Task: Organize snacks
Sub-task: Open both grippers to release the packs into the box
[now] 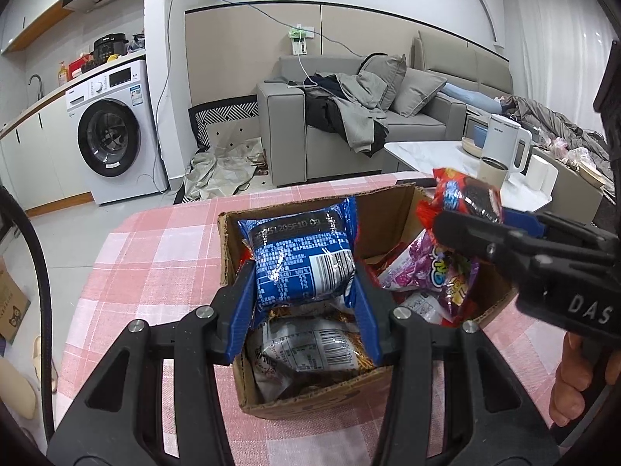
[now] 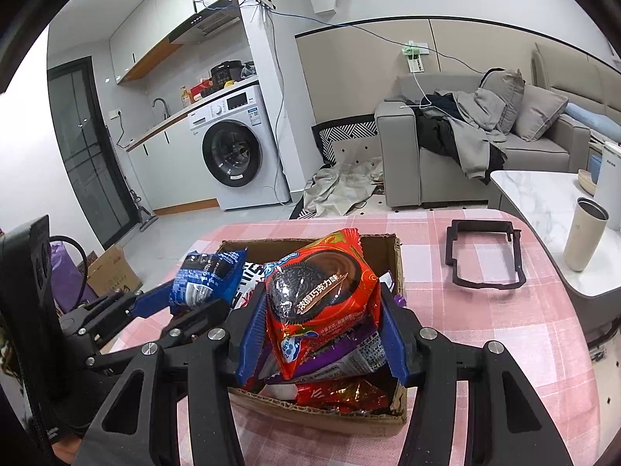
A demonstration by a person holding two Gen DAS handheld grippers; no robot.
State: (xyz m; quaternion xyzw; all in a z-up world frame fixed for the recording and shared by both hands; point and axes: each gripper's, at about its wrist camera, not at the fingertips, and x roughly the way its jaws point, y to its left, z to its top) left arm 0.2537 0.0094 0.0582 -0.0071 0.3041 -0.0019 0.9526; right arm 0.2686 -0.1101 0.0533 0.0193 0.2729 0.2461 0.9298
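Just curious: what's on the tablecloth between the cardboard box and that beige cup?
A black rectangular frame lies flat on the pink checked cloth, between the box and the cup. The right wrist view shows it.

The blue pack (image 1: 300, 260) hides part of the box (image 1: 233, 264) interior and overlaps the silver pack (image 1: 310, 349) beneath. The red pack (image 2: 322, 303) conceals most of the purple pack (image 2: 349, 353) under it. Small print on all packs is too small to read. The bench (image 2: 504, 349) is cut off by the lower picture edge. The kettle (image 2: 609, 178) is cut off at the right edge.
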